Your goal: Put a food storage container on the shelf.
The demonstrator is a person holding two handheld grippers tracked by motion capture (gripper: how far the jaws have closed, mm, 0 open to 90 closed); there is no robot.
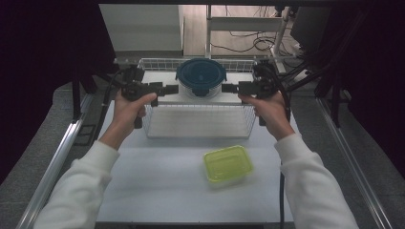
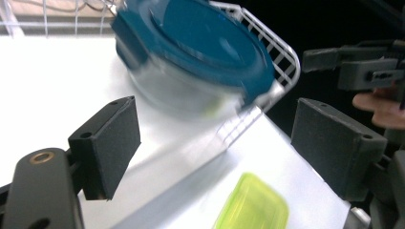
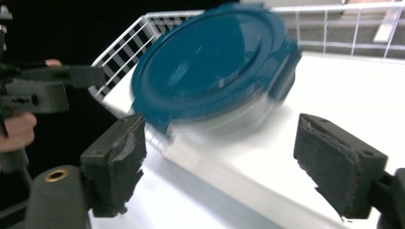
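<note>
My left claw (image 1: 171,89) and right claw (image 1: 228,88) face each other across the wire basket (image 1: 198,128), both wide open, and the round tub with the blue lid (image 1: 200,75) sits between them at the far end. Basket rim blocks each side low down. The near half of the basket floor is bare, room to dip in from above. On the desk (image 1: 153,186), the green box (image 1: 228,165) sits just right of centre near the basket's front wall; the desk's left part lies open.
</note>
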